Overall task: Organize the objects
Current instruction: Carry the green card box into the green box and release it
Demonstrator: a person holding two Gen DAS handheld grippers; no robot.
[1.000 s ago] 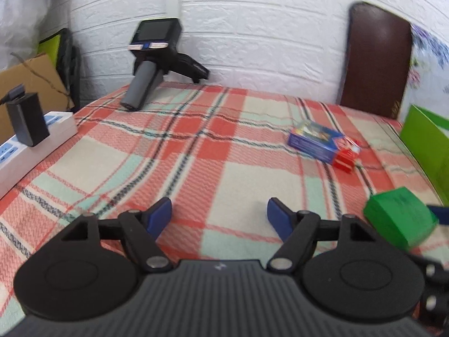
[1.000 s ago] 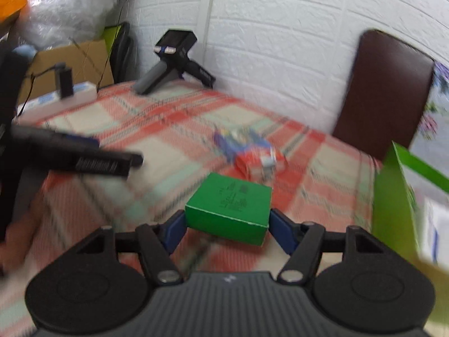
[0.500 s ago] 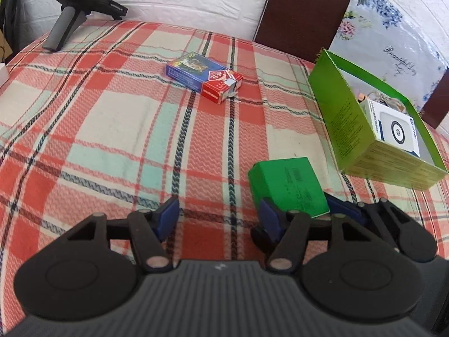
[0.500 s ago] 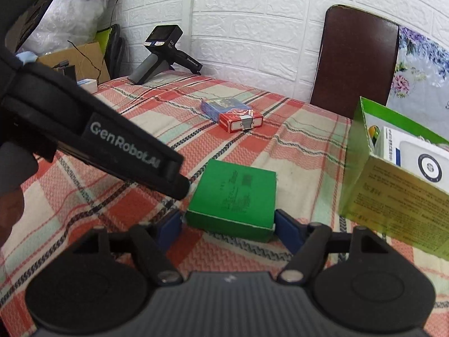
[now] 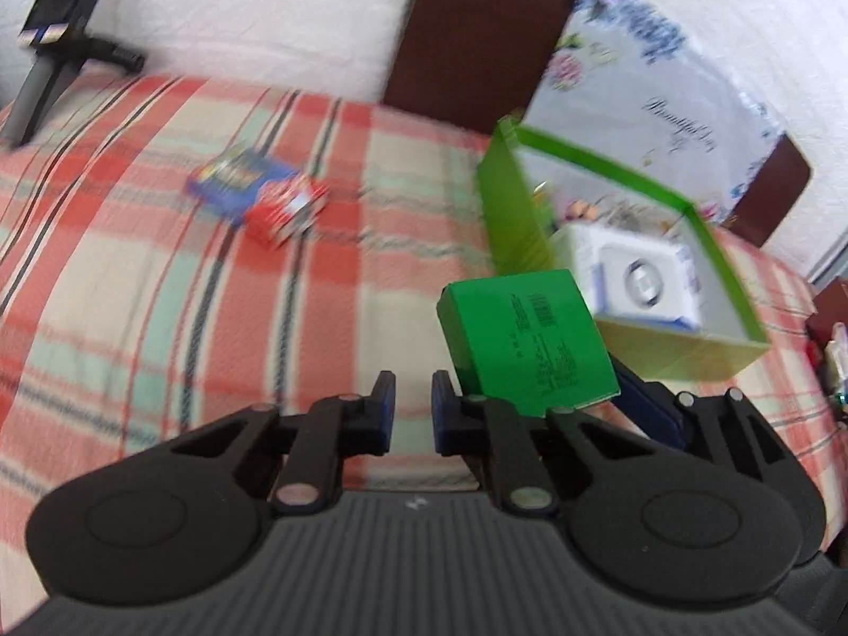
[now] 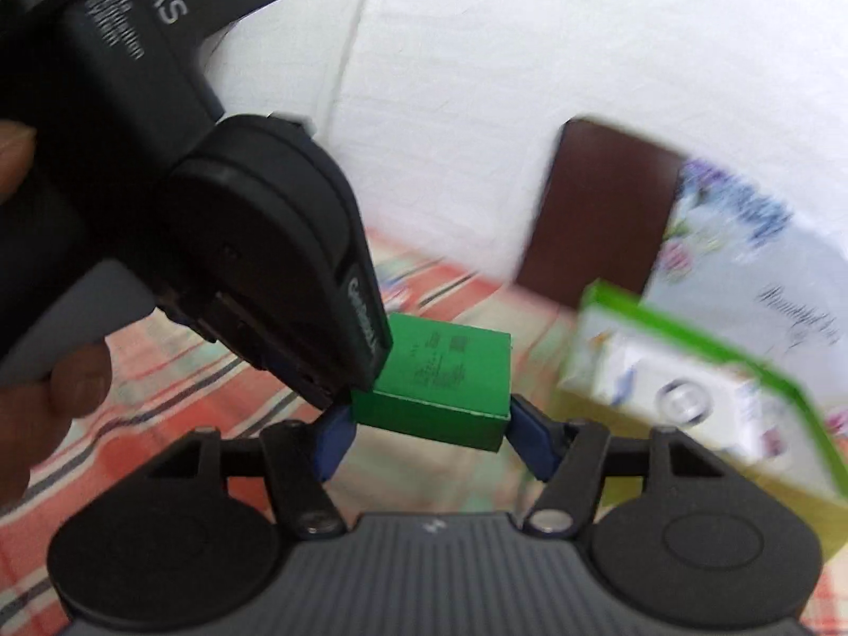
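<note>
A small matte green cardboard box [image 6: 440,376], printed with fine text and a barcode, sits clamped between the blue pads of the right gripper [image 6: 429,437], lifted above the red, cream and mint plaid tablecloth [image 5: 159,275]. The left gripper [image 5: 408,413] hangs just beside it, jaws nearly together with nothing between them. Beyond is a white textured wall [image 5: 265,16] and a dark brown chair back [image 5: 477,26]. An open lime-green carton [image 5: 705,339] holds a white box [image 5: 636,275]. A blue-and-red pack [image 5: 259,196] lies on the cloth.
</note>
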